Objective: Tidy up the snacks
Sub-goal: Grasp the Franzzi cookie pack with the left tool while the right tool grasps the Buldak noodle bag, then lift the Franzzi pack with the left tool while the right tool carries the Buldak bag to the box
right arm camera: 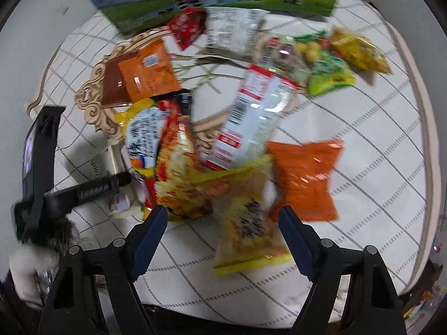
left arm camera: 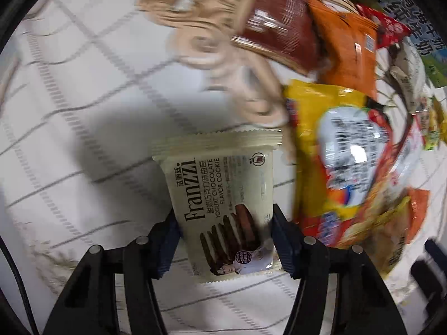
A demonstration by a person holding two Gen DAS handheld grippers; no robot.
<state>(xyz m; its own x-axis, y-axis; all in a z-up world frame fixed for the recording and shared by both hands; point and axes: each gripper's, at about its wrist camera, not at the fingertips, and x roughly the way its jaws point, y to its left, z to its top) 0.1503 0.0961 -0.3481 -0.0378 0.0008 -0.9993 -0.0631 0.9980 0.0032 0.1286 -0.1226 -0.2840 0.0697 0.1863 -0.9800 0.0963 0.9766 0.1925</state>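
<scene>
We see left gripper (left arm camera: pixel 225 230) pinching cream cookie packet (left arm camera: pixel 223 195) on checked tablecloth (left arm camera: pixel 83 111). Right gripper (right arm camera: pixel 223 231) spread, jaws clear of yellow snack bag (right arm camera: pixel 248 226) between them, beside orange packet (right arm camera: pixel 304 178).

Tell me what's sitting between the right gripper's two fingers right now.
In the right wrist view, a yellow snack packet lies on the checked tablecloth between them.

Cream cookie packet (left arm camera: pixel 223 195), white grey-checked tablecloth (left arm camera: pixel 83 83), orange packet (right arm camera: pixel 304 178).
</scene>
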